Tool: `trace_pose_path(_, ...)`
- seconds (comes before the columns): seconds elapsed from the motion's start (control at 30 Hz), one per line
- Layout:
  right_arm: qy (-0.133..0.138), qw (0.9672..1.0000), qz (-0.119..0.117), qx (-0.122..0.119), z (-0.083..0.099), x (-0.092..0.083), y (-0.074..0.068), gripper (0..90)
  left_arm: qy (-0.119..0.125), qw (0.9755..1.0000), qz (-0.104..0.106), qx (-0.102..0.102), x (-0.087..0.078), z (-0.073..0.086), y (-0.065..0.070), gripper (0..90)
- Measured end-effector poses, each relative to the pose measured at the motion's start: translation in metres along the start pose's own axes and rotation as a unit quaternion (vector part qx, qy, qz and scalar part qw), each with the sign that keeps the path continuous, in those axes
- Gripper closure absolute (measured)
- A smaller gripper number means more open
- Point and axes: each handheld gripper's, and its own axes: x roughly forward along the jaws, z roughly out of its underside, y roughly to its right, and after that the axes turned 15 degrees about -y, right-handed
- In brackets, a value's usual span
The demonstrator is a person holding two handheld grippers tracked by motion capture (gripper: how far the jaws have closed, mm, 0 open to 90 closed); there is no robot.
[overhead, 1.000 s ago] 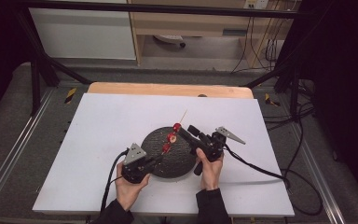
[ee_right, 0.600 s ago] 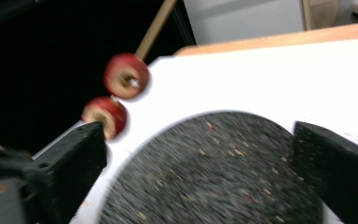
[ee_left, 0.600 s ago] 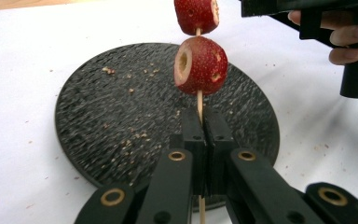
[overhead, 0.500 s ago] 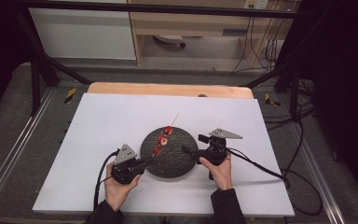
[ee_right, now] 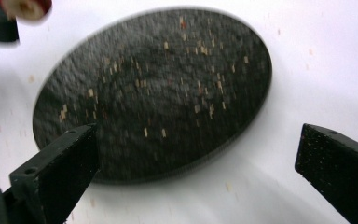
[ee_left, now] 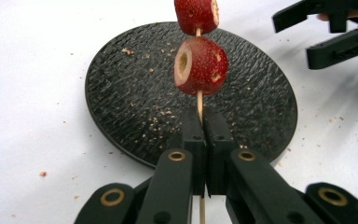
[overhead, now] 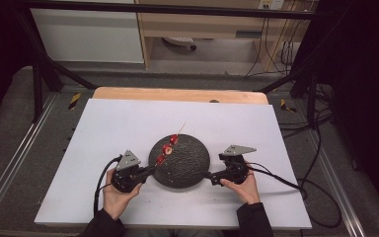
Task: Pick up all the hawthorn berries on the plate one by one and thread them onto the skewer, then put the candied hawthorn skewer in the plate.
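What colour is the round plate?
Black, with a rough speckled surface; the plate shows best in the left gripper view.

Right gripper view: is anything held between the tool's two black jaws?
No. The right tool has its jaws standing wide apart, with only the black plate and white table beyond the gap.

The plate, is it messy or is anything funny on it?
Yes. Pale crumbs are scattered over the black plate and onto the white table around it. The fruit on the skewer has holes in it.
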Motion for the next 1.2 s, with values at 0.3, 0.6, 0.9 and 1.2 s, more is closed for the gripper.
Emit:
trace_pose_path(0.3,-0.001,0.9999,-0.006,-0.011,0.025,-0.018,0.012,0.6,-0.039,0.9992,-0.004,0.009,0.003,-0.01,-0.008,88.3)
trace_pose_path(0.6,-0.017,0.9998,0.005,-0.003,0.043,-0.024,0.018,0.6,-0.067,0.9975,-0.008,0.02,0.01,-0.022,-0.011,88.3)
trace_pose_path(0.9,-0.023,0.9997,0.01,-0.006,0.046,-0.025,0.02,0.6,-0.103,0.9943,-0.01,0.025,0.026,-0.034,-0.013,88.2)
trace_pose_path(1.2,-0.02,0.9998,0.009,-0.005,0.049,-0.028,0.02,0.6,-0.138,0.9898,-0.023,0.027,0.043,-0.039,-0.011,88.3)
